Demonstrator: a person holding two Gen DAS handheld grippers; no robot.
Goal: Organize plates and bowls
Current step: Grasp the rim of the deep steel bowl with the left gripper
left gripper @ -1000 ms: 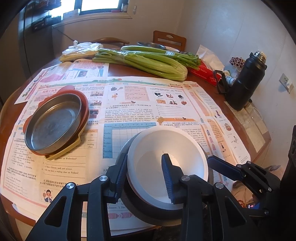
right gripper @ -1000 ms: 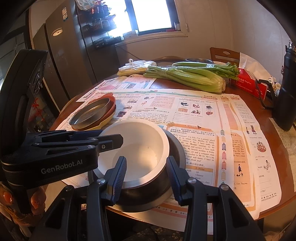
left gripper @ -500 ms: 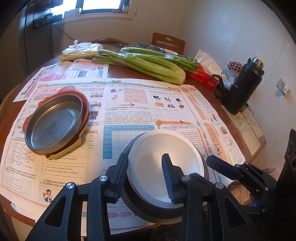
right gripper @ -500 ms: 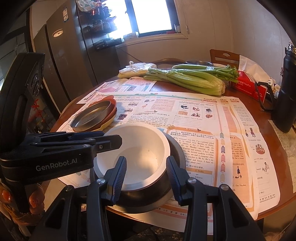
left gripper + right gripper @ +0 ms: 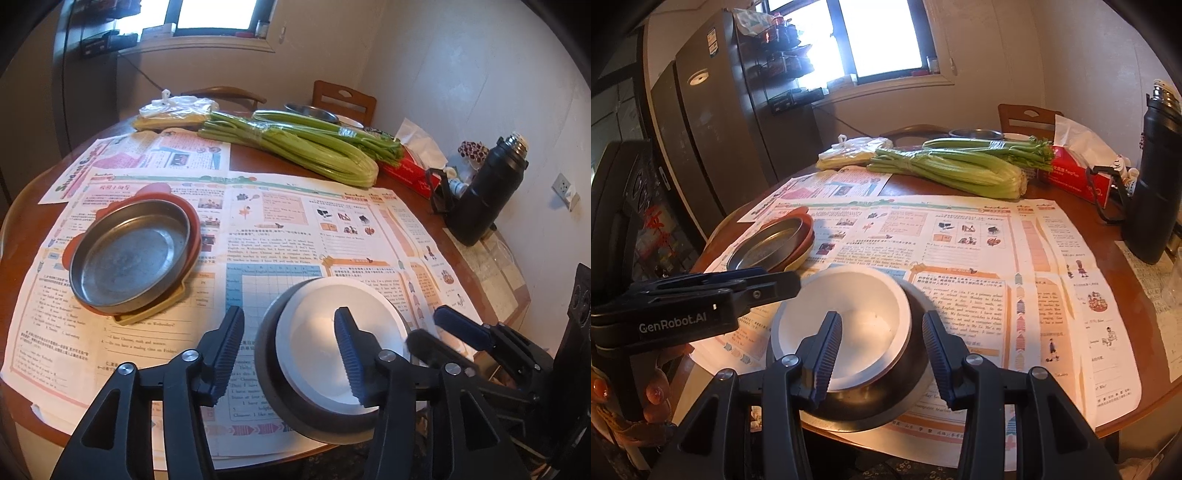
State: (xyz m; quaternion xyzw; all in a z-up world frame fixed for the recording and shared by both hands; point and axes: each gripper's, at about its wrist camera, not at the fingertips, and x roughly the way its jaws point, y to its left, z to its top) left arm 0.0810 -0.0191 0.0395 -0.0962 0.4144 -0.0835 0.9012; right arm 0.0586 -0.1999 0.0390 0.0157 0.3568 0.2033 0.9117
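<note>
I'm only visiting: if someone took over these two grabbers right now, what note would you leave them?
Left gripper: open, jaws just been opening; bowl rim between them, unpressed.
Right gripper: straddles the bowls' wall; grip unclear.
White bowl is nested in the metal bowl near the table edge. Metal plate is stacked on the red plate and yellow tray.
Done: both stacks.
Left: probably just back the grippers off.
</note>
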